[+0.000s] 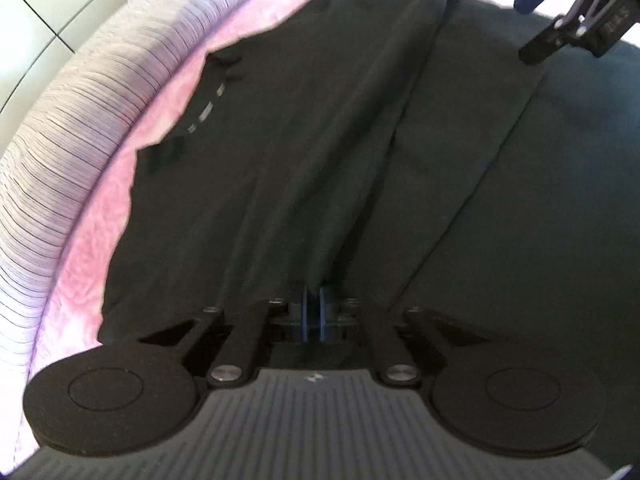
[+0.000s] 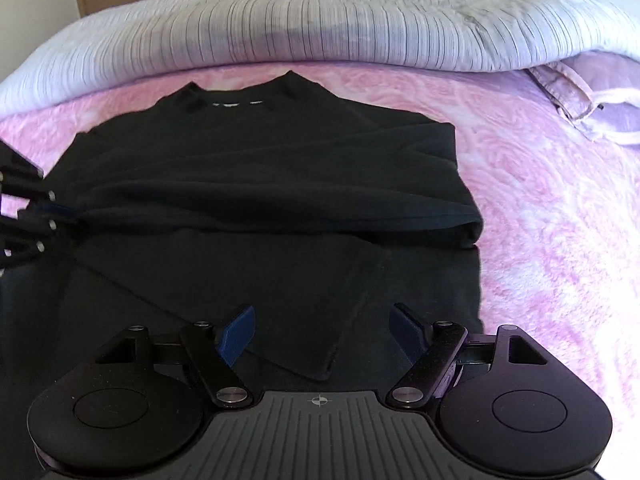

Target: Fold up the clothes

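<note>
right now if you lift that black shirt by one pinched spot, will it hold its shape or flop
Probably flop: the black shirt creases into soft folds leading to where the left gripper pinches it. It looks thin and light, lying flat with a sleeve folded across. It may cling to the fuzzy pink blanket rather than slide.

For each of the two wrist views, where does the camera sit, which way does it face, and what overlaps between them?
Left wrist: sits on the left claw, looks down along the black sweater toward the striped duvet; its claw is shut on a sweater fold.
Right wrist: sits on the right claw, faces the sweater's collar across the pink bedspread; its claw is open.
Shared: sweater, bedspread, duvet; each view catches the other claw at its edge.
</note>
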{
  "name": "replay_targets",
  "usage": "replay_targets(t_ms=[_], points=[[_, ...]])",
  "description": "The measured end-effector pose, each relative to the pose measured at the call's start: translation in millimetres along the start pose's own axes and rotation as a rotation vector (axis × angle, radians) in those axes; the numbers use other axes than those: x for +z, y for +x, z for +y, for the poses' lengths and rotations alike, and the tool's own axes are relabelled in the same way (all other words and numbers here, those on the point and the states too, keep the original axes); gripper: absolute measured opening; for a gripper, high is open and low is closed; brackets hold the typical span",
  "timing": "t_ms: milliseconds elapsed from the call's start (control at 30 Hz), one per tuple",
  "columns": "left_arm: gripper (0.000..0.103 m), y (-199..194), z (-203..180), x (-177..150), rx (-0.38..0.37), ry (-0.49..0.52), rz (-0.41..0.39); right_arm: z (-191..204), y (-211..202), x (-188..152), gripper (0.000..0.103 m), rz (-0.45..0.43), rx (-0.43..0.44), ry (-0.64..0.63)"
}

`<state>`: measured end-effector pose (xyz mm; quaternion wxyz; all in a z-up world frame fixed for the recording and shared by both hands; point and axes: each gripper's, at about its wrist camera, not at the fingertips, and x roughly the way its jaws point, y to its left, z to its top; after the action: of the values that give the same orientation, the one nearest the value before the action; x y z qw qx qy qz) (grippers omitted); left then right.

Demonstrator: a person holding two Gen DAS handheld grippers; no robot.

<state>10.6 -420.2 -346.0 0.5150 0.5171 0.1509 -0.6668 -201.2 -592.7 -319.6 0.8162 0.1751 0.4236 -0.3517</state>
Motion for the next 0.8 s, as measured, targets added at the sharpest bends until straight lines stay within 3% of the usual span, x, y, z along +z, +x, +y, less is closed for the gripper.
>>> replay_targets(t_ms=[100, 267, 467, 667, 800], points=[[0.004, -24.1, 8.2, -13.6, -0.014, -0.029, -0.003, -10.3, -8.4, -2.9, 0.077, 0.009, -0.026, 0.011], [0.015, -25.7, 11.4, -27.5, -0.033, -0.078, 0.094, -16.7, -15.2, -13.4, 0.077, 0.095, -0.047, 0.036], [0.018, -82.8, 20.2, -39.3, -0.024, -0.267, 0.079, -5.5, -63.4, -15.8, 0.077, 0.13, -0.063, 0.086], [0.033, -157.5, 34.3, -64.4, -0.04, -0.588, 0.073, 19.9, -132.6, -16.4, 0.077, 0.095, -0.097, 0.187], [0.046, -194.9, 35.0, -83.5, -0.044, -0.709, 0.074, 35.3, -172.1, -13.7, 0.077, 0.046, -0.099, 0.232]])
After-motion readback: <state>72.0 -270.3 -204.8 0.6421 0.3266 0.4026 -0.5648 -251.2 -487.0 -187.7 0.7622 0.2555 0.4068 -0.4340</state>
